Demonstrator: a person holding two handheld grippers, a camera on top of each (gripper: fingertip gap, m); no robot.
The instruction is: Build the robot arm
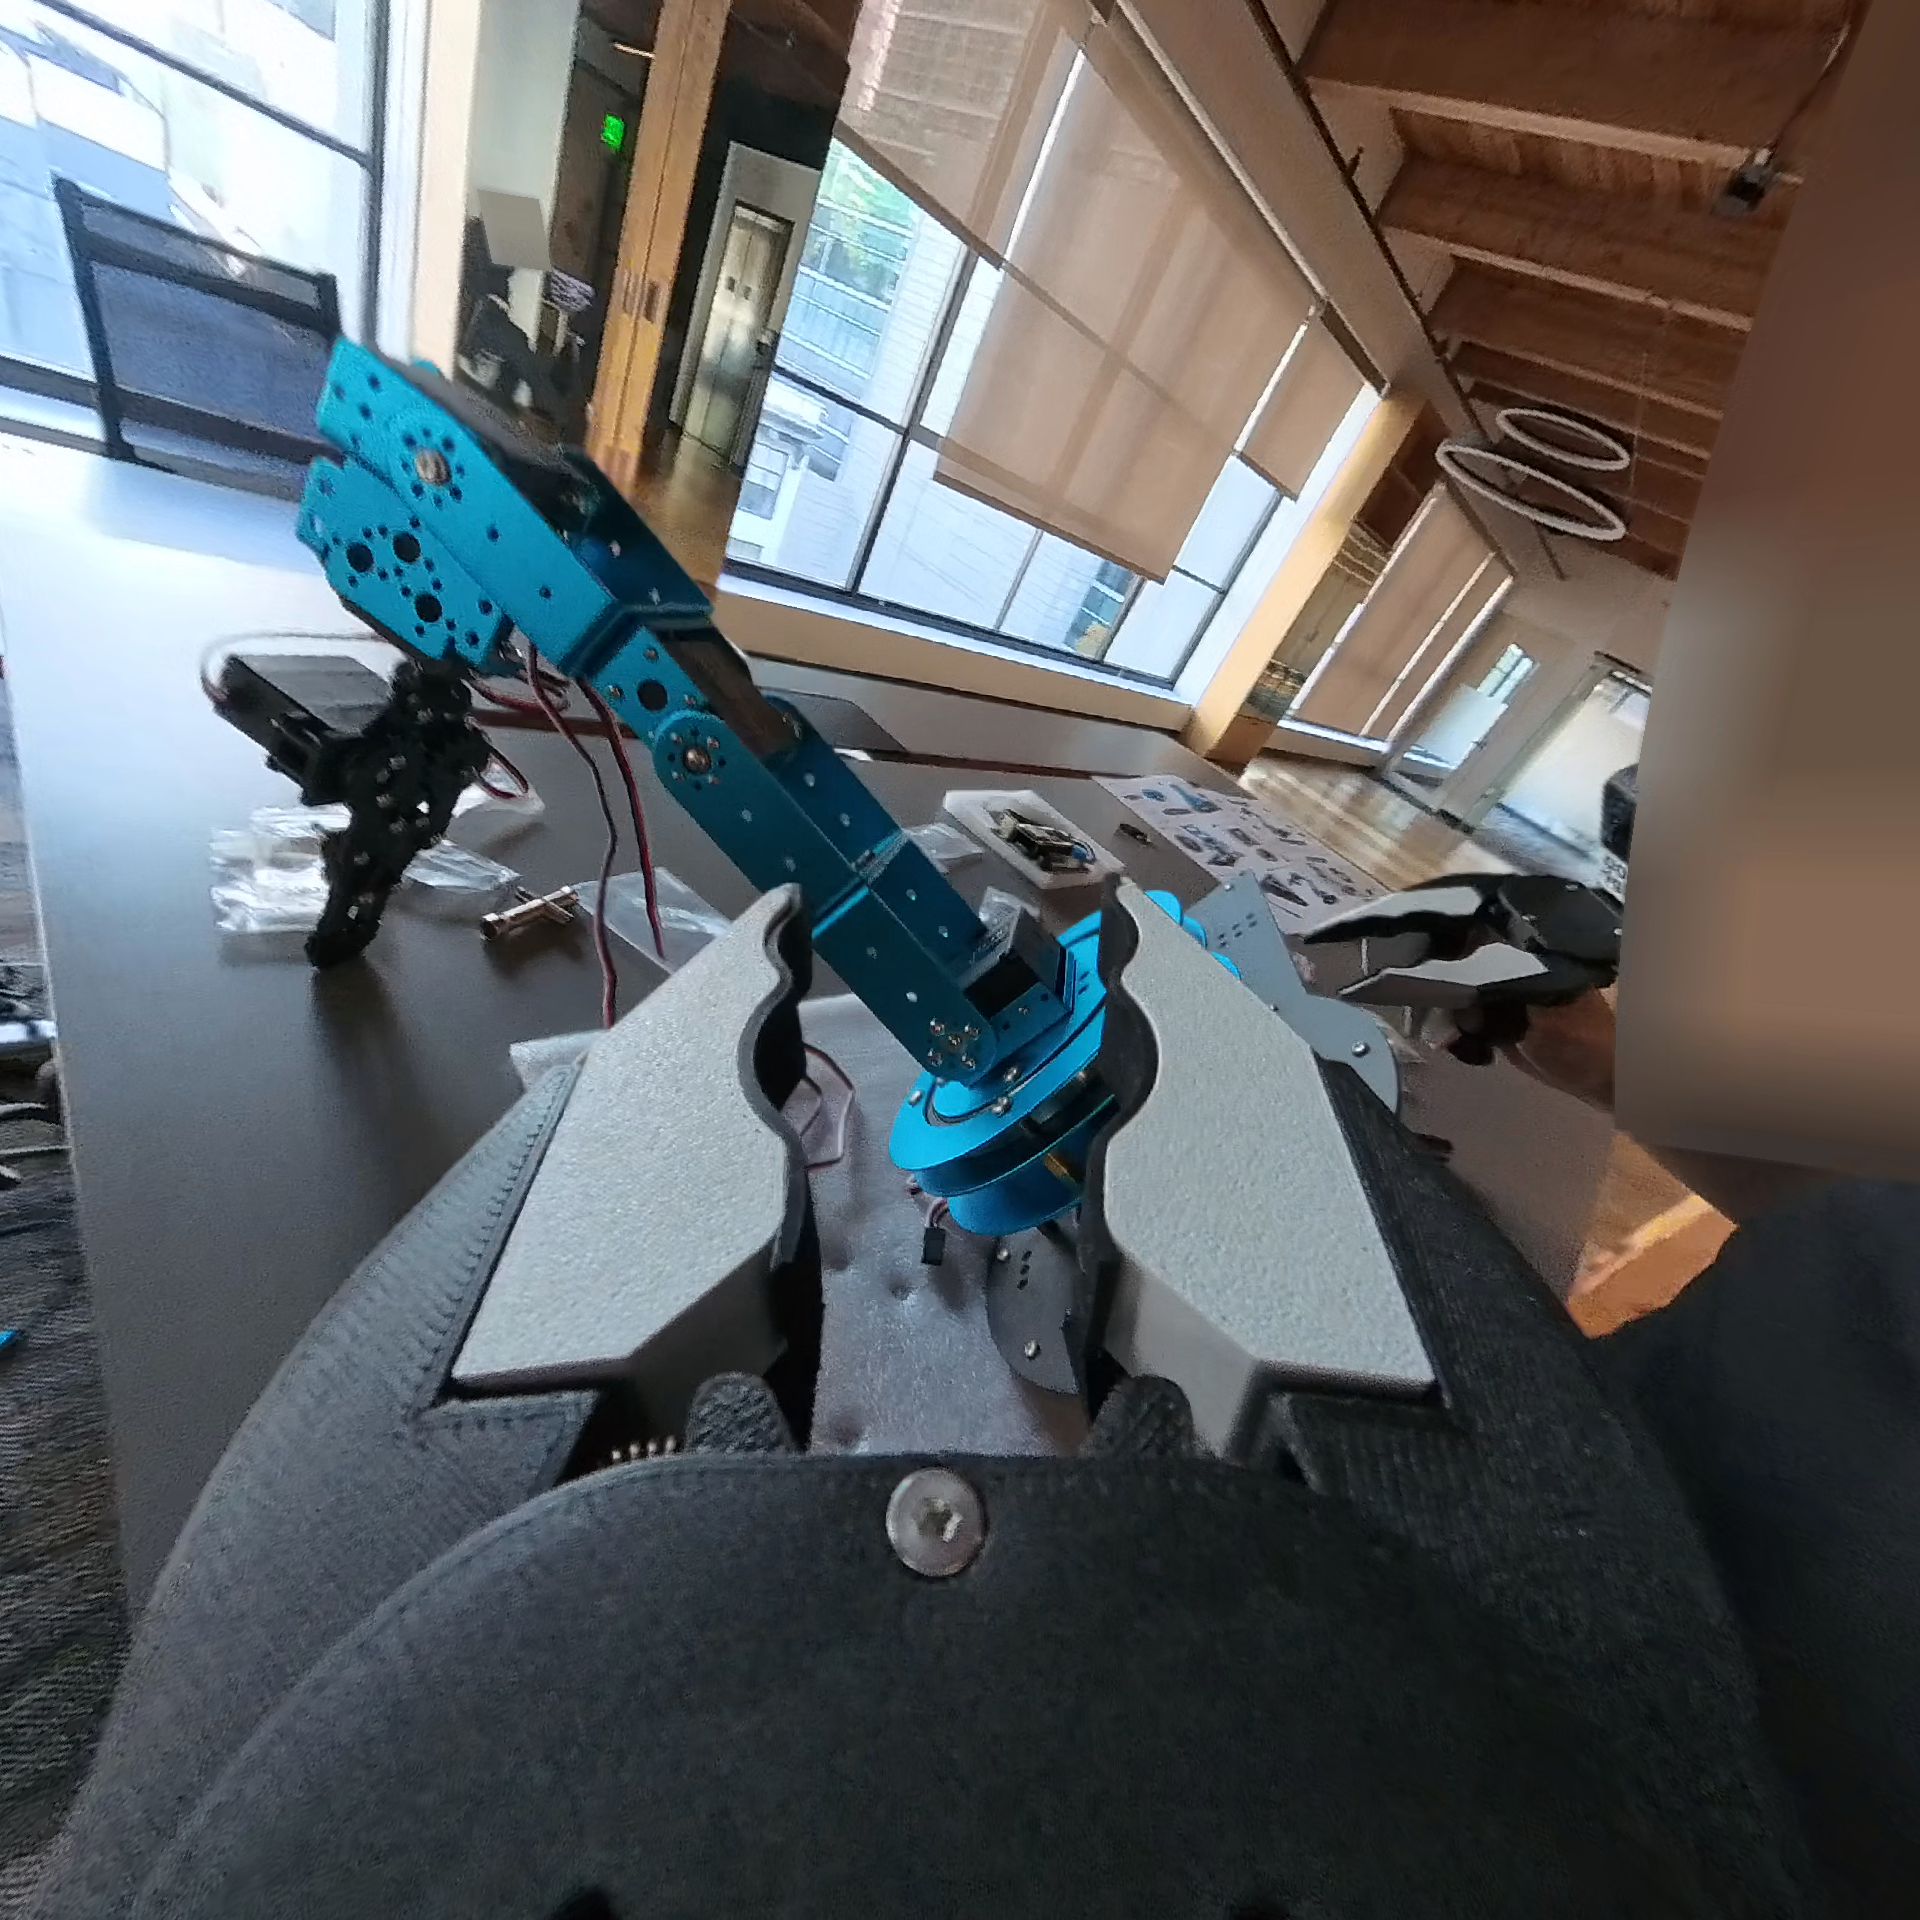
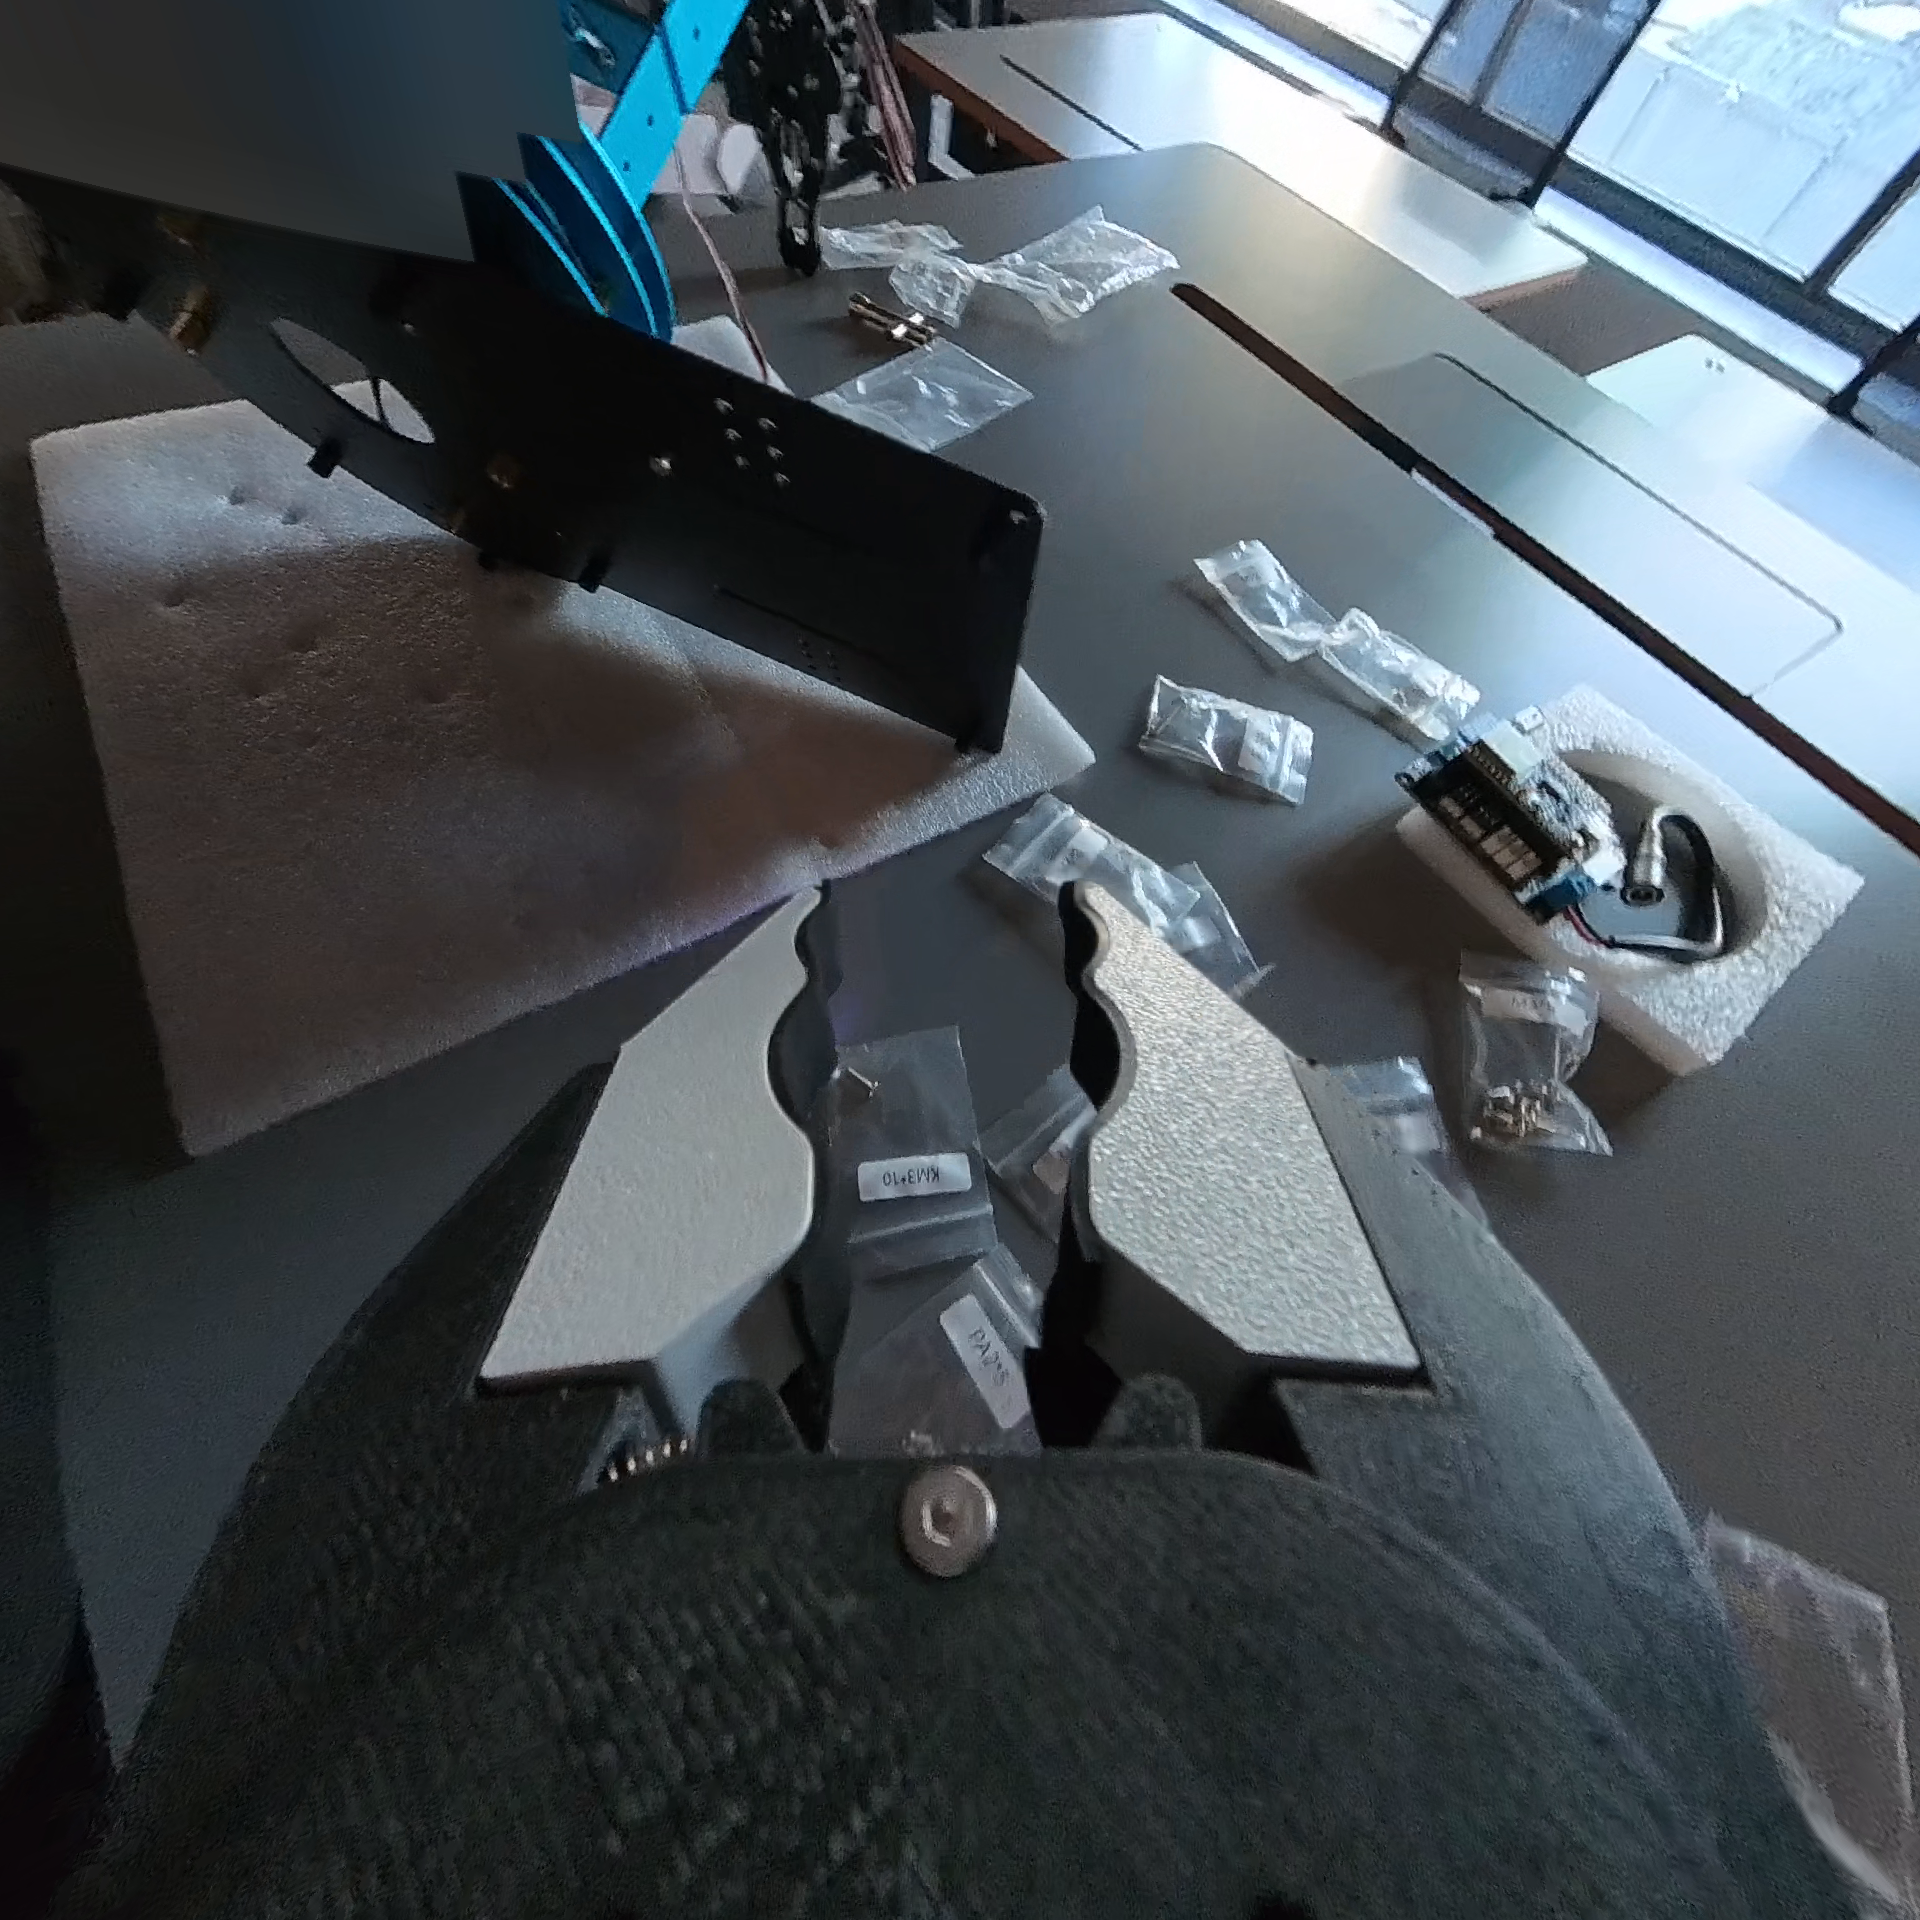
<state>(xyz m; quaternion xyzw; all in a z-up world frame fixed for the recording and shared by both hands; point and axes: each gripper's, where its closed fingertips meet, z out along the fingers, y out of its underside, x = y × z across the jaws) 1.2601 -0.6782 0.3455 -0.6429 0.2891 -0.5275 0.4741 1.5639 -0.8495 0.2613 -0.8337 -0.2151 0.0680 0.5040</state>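
A blue metal robot arm kit (image 1: 727, 748) leans up from its round blue base (image 1: 987, 1122) on a grey plate (image 1: 1247, 925). My left gripper (image 1: 951, 904) has its jaws wide apart around the round base. The right finger touches the disc and a gap shows at the left finger. In the right wrist view the plate (image 2: 727, 540) is tipped up, with one edge on a white foam sheet (image 2: 416, 779). My right gripper (image 2: 945, 904) is open and empty just above small clear bags (image 2: 909, 1143) of hardware. It also shows in the left wrist view (image 1: 1325, 961), to the right of the plate.
On the dark table (image 2: 1247, 416) lie more hardware bags (image 2: 1226, 738), a circuit board (image 2: 1496, 810) in a foam tray, and a metal socket tool (image 1: 530, 914). A black claw part (image 1: 384, 790) with wires stands at the far left. A printed sheet (image 1: 1226, 831) lies beyond. Tip to tip, the grippers are about 35 cm apart.
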